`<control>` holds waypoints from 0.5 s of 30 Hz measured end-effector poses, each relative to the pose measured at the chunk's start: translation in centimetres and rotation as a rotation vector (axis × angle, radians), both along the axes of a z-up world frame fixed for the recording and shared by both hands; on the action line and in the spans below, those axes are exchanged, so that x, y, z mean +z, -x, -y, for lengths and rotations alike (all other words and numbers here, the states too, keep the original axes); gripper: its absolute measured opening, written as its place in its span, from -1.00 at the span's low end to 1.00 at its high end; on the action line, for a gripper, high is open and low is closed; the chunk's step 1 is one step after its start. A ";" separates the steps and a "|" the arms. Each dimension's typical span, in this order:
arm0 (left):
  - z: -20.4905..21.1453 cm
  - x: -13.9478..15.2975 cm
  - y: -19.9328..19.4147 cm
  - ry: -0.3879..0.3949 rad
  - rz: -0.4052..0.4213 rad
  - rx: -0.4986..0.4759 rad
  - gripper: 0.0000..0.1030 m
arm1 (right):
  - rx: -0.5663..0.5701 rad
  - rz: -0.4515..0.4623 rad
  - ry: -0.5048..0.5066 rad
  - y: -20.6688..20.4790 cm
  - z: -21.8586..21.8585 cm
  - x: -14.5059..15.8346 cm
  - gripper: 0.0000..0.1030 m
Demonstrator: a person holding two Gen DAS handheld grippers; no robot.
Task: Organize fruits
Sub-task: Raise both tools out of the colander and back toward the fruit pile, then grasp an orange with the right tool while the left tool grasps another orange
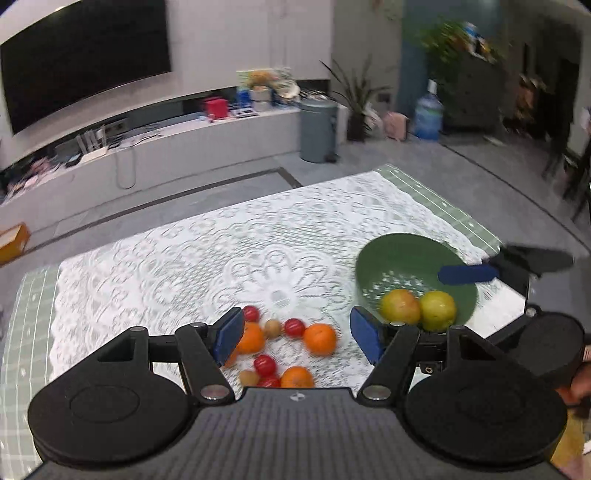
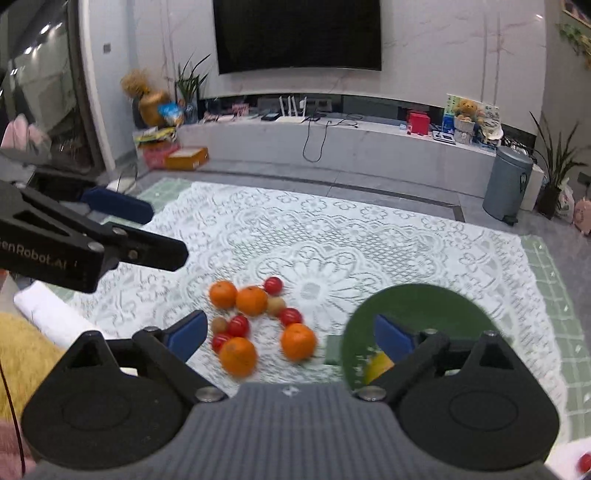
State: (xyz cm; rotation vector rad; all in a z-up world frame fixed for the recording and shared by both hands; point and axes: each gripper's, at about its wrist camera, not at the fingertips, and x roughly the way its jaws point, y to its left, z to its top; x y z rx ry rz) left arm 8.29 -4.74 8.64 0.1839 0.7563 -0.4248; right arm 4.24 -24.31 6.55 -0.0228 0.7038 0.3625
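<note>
A heap of fruit lies on the lace tablecloth (image 1: pixel 184 266): several oranges (image 1: pixel 320 339), several small red tomatoes (image 1: pixel 294 327) and small brown fruits (image 1: pixel 273 328). It also shows in the right wrist view, with oranges (image 2: pixel 298 341) and tomatoes (image 2: pixel 273 285). A green colander bowl (image 1: pixel 402 254) holds two yellow-green fruits (image 1: pixel 401 306); the bowl also shows in the right wrist view (image 2: pixel 413 306). My left gripper (image 1: pixel 297 334) is open and empty above the heap. My right gripper (image 2: pixel 291 338) is open and empty, above the heap and bowl; its blue fingers (image 1: pixel 467 275) reach over the bowl.
A grey bin (image 1: pixel 318 129) stands on the floor beyond the table. A TV (image 2: pixel 297 35) hangs above a long low cabinet (image 2: pixel 332 144). A white rolled cloth (image 2: pixel 55 314) and a yellow fabric (image 2: pixel 22 354) lie at the table's left edge.
</note>
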 end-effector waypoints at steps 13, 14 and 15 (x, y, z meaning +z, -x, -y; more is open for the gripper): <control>-4.7 -7.2 0.4 0.100 -0.045 0.077 0.46 | -0.193 -0.062 -0.071 -0.5 -4.4 -7.7 0.62; -4.7 -7.8 0.4 0.105 -0.048 0.065 0.45 | -0.201 -0.079 -0.079 -0.6 -4.5 -8.1 0.56; -4.7 -8.3 0.4 0.116 -0.045 0.050 0.41 | -0.206 -0.095 -0.090 -0.8 -4.5 -8.5 0.52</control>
